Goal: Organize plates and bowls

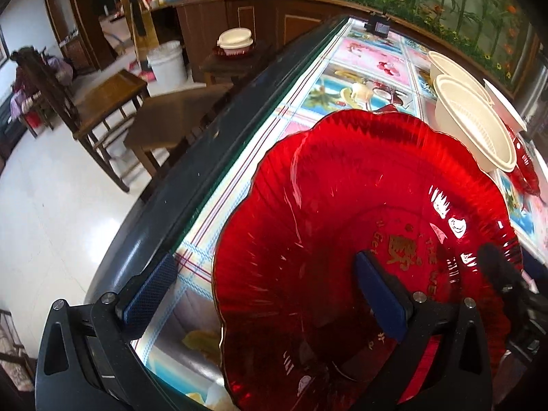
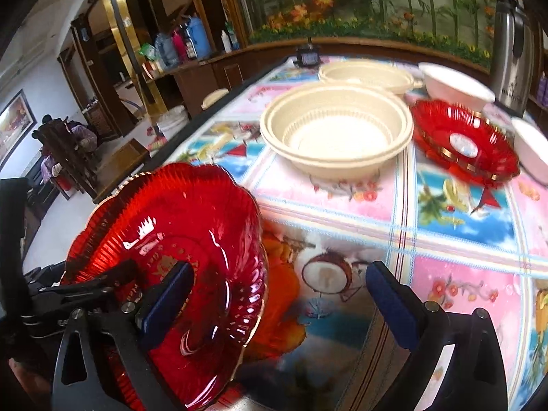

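Your left tongs [image 1: 270, 294] and right tongs [image 2: 274, 294] both gape; the red plate [image 2: 178, 260] hides the tabletop [image 2: 462, 274], cream bowls [image 2: 337, 133] sit beyond

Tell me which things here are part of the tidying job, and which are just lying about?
Part of the job:
red plate near the tools
second red plate
cream bowls
white bowls

Just lying about:
steel flask
bottles on the counter
white bucket
wooden chairs
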`<state>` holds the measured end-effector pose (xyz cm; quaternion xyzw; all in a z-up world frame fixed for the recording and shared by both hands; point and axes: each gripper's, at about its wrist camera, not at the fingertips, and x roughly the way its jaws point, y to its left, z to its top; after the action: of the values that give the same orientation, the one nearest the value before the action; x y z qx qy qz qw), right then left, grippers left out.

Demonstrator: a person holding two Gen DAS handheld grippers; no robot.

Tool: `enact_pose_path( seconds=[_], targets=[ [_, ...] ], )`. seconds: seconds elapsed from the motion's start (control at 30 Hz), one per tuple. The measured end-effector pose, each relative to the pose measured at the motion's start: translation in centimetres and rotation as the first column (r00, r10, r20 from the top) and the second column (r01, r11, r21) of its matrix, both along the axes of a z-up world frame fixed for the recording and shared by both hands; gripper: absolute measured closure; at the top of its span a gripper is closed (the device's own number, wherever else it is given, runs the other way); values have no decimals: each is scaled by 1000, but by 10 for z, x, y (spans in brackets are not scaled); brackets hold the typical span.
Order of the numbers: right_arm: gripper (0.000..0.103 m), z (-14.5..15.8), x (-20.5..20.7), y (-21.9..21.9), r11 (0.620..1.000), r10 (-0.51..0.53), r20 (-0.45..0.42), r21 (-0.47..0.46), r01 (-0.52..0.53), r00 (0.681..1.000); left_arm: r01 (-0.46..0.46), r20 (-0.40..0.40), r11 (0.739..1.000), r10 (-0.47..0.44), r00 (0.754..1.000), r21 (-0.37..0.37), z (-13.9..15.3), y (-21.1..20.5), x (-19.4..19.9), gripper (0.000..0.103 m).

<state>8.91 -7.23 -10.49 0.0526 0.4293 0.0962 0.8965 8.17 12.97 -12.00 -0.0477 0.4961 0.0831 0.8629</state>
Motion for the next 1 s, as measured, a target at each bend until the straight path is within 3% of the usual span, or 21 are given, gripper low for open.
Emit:
enact_pose_path(
  seconds=[0.2,0.3,0.33,0.37,0.47,0.5,0.63,0.7,0.77,0.83,1.0],
  targets=[
    [8,-8,3,0,1000,-16,-55,-11,15,998,27,-36,999,-28,999,-18,-1,-8,1,0],
    [21,-8,1,3,1000,-16,-57,-27,14,998,53,-43,998,-53,998,-19,0,-14,-1,0],
    [35,-7,0,3,1000,-13,-54,-23,12,998,64,-41,998,-64,997,-15,0,-16,-1,0],
    [55,-7,-1,3,1000,-10,-52,-14,10,999,73,-36,997,-73,997,-11,1,-18,-1,1],
    [85,-7,-2,1,999,-1,-66,42,4,998,96,-14,995,-96,995,-22,2,-20,-4,11],
    [89,-7,-3,1,998,9,-73,67,-4,997,103,-8,994,-104,995,-38,3,-20,-5,14],
    [90,-5,-10,6,999,12,-60,51,-9,998,132,17,990,-132,991,-41,7,-25,-7,32],
    [90,-5,-14,7,999,11,-60,47,-8,998,136,17,990,-136,991,-39,8,-25,-9,35],
    [90,-5,-16,7,999,4,-60,42,-1,998,126,25,991,-125,992,-39,10,-20,-11,51],
    [90,-4,-19,4,999,0,-68,48,4,998,114,25,992,-113,993,-51,11,-14,-12,60],
    [90,1,-27,13,999,19,-53,28,-17,998,105,24,994,-104,994,-28,15,-4,-21,61]
  ],
)
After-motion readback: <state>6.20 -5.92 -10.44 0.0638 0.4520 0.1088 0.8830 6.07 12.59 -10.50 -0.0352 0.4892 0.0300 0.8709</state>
